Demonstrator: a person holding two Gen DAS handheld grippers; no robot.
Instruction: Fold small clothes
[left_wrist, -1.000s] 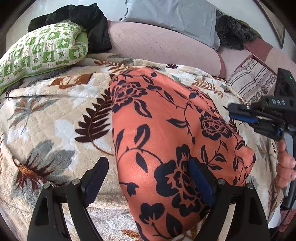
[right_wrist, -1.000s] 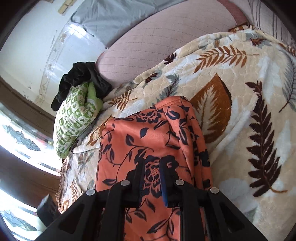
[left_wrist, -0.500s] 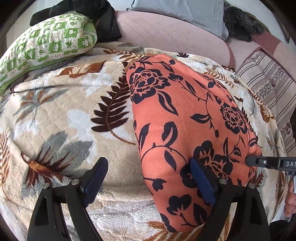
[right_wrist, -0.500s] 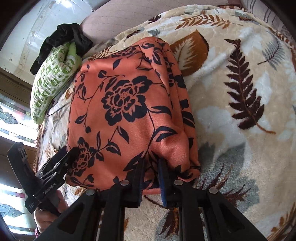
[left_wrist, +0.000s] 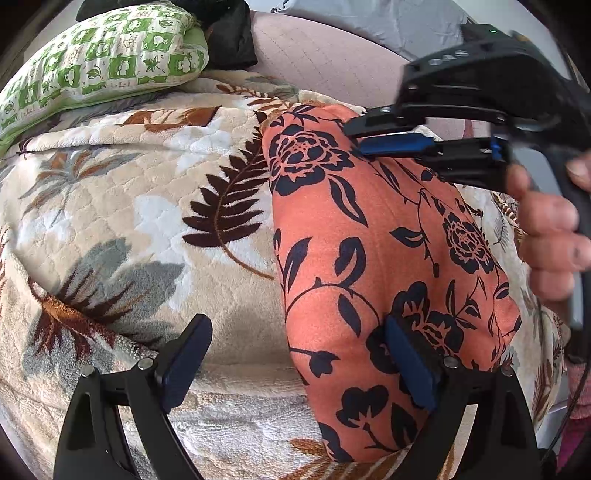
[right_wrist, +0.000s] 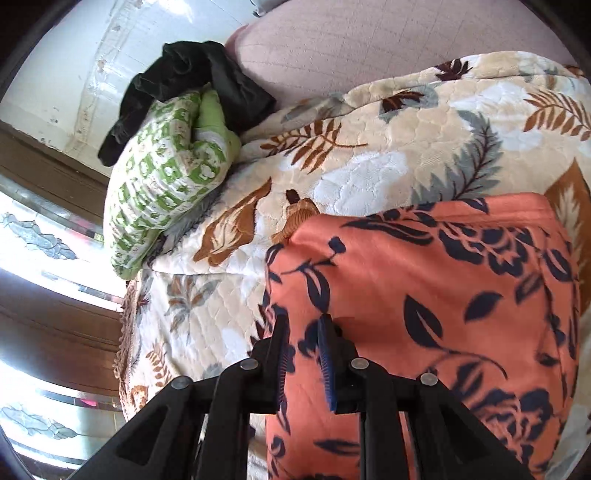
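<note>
Orange floral garment (left_wrist: 384, 236) lies on leaf-print blanket (left_wrist: 147, 206). My right hand-held gripper (right_wrist: 303, 343) pinches its edge; my left hand-held gripper (left_wrist: 295, 354) is spread wide.

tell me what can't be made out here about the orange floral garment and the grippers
- Garment type: the orange floral garment is folded, so sleeves or legs are hidden in both views.
- Right gripper: whether it pinches cloth; motion blur there.
- Left gripper: garment's near edge hidden behind its finger.
</note>
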